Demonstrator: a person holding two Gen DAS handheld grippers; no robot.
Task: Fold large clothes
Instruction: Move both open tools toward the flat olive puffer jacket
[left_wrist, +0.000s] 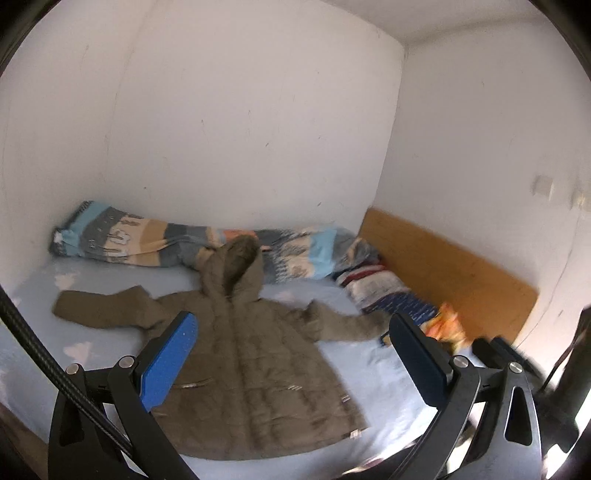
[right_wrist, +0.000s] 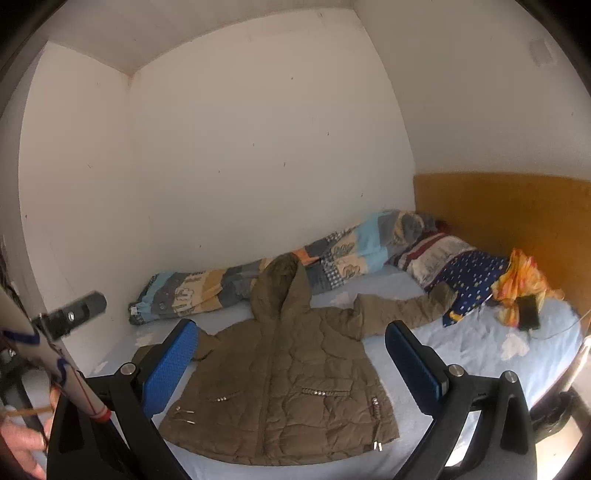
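Coat: a brown hooded puffer coat was laid flat on the bed, sleeves spread.
Left gripper: jaws were held spread, empty.
Right gripper: jaws were held spread, empty.

One olive hooded jacket is counted on one bed. One patchwork duvet and one starry pillow are spotted too, plus one orange cloth and one dark phone. Two sets of tongs are seen, left and right.
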